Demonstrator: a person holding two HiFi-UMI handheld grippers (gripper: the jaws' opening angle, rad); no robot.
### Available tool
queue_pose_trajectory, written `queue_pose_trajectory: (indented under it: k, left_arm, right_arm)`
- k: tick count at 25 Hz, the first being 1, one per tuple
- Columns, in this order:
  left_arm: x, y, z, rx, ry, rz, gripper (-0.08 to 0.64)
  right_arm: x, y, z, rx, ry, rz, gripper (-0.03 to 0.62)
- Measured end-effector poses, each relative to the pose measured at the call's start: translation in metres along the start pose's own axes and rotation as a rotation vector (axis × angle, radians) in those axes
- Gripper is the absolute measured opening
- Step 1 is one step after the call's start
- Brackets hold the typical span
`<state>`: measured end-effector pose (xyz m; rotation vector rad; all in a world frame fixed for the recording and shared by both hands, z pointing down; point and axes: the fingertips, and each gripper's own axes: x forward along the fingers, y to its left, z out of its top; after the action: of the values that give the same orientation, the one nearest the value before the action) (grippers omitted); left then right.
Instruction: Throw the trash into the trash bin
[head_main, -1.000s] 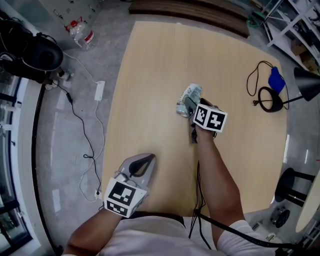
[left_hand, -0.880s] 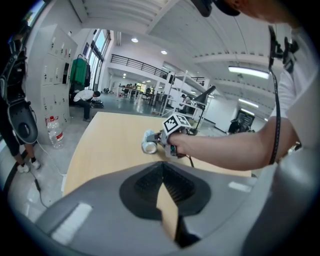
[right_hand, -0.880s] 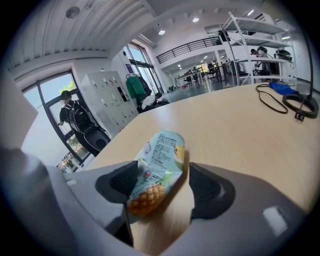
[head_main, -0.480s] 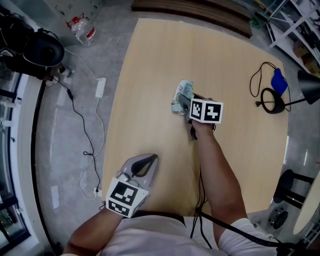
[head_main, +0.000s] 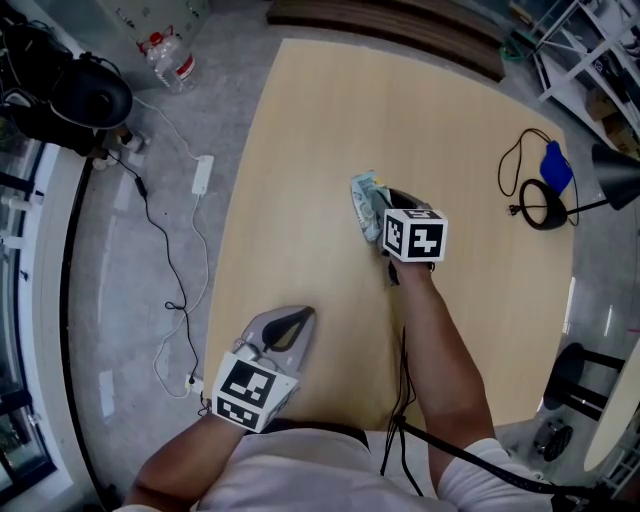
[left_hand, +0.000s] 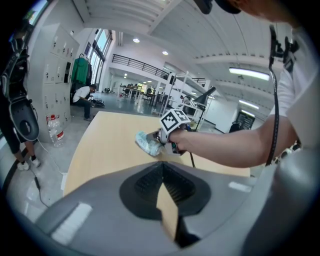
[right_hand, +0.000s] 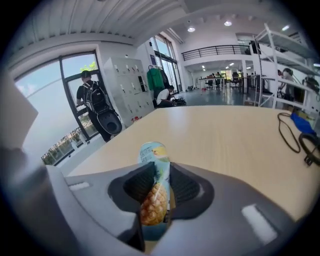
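Observation:
The trash is a crumpled pale-blue wrapper with a pineapple print (right_hand: 155, 190). My right gripper (right_hand: 158, 202) has just been closing, and its pads now press on the wrapper from both sides. From above, the wrapper (head_main: 364, 199) sticks out ahead of the right gripper (head_main: 374, 215) over the middle of the light wooden table (head_main: 300, 120). The left gripper view also catches the wrapper (left_hand: 148, 143) held off the tabletop. My left gripper (head_main: 290, 322) hovers at the table's near left edge, shut and empty. A black round container (head_main: 92, 95) that may be the bin stands on the floor at far left.
A plastic water bottle (head_main: 170, 60) and a power strip (head_main: 201, 178) with cables lie on the floor left of the table. A black desk lamp (head_main: 545, 200) and a blue item (head_main: 553, 163) sit near the table's right edge. A dark bench (head_main: 380, 25) runs beyond the far edge.
The right gripper's jaws closed on the wrapper, squeezing it narrow, and the gripper rolled and rose slightly with it. The left gripper stayed put.

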<state>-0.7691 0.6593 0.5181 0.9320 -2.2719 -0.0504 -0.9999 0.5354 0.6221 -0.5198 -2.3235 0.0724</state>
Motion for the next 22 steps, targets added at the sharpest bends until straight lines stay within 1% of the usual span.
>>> queue_pose_trajectory:
  k: [5,7,9,15,18,22]
  left_arm:
    - [-0.003,-0.004,0.005,0.013,-0.01,-0.007,0.006]
    - [-0.004,-0.006,0.006,0.016,-0.015,-0.009,0.006]
    - [-0.005,-0.007,0.007,0.019,-0.021,-0.011,0.006]
    - [-0.01,-0.013,0.016,0.03,-0.054,-0.016,0.006]
    - [-0.017,-0.015,0.018,0.012,-0.08,-0.018,0.006]
    - [-0.029,-0.02,0.02,0.024,-0.11,-0.027,0.006]
  right_arm:
    - [-0.019,0.009,0.01,-0.24,-0.014,-0.069,0.084]
    - [-0.023,0.012,0.009,-0.293,-0.014,-0.081,0.078]
    - [-0.029,0.013,0.007,-0.298,-0.023,-0.085,0.073]
    - [-0.056,0.016,0.008,-0.263,-0.074,-0.08,0.07]
    - [-0.075,0.024,0.009,-0.245,-0.104,-0.068,0.069]
    - [-0.104,0.039,0.01,-0.216,-0.142,-0.052,0.069]
